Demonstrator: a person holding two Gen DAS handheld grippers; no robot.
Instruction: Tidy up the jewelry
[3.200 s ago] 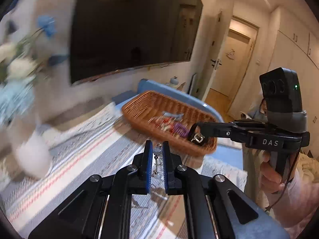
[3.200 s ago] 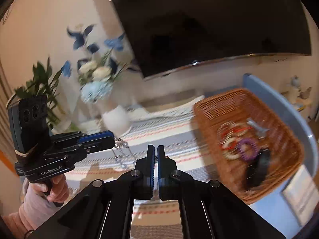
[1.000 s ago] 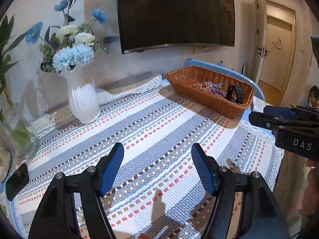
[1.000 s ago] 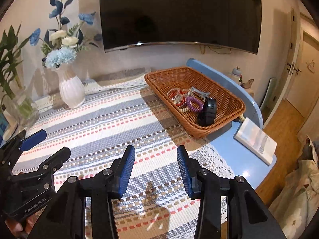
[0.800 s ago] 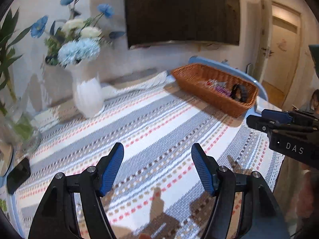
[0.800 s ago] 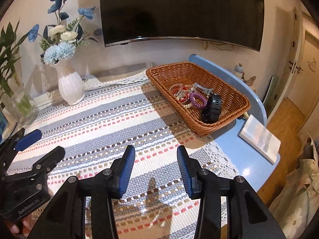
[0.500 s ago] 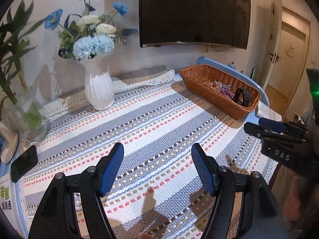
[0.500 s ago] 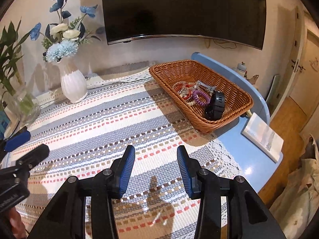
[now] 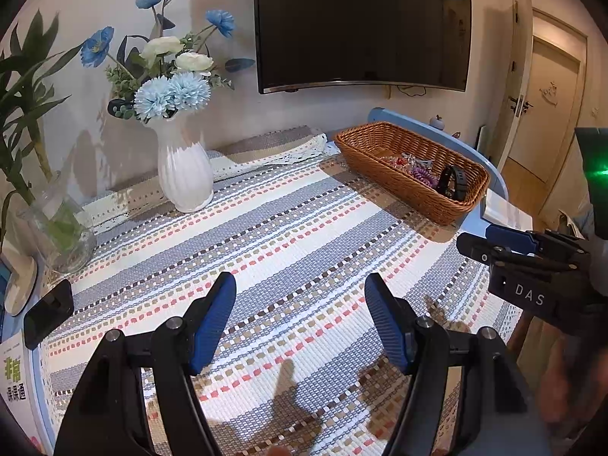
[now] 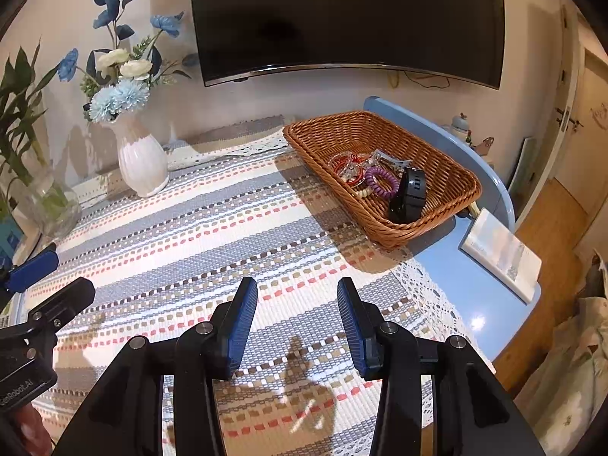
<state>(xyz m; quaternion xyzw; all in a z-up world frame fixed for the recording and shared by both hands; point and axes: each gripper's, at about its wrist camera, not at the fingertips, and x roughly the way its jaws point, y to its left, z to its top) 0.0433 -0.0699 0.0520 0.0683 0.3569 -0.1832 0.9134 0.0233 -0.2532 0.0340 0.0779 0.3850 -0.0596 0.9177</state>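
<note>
Both grippers hung over the striped woven tablecloth that covered the blue tabletop, and neither held anything. The left gripper had its blue-padded fingers spread wide, with only cloth showing between them. The right gripper stood parted too, though more narrowly, and likewise bare between its pads.

The jewelry lay gathered in the wicker basket at the far right of the tabletop, well apart from both grippers. Inside it sat a heap of red and beaded bracelets, a purple spiral hair tie touching them, and a black wristband propped against the basket's near wall. A silvery clip-like piece lay behind the heap; its exact kind could not be made out.

A white ribbed vase of blue and white flowers stood at the back left, a glass vase with green stalks further left, and a dark phone near the left edge. A white book lay on the bare blue corner just beside the basket. A dark television hung on the wall behind.
</note>
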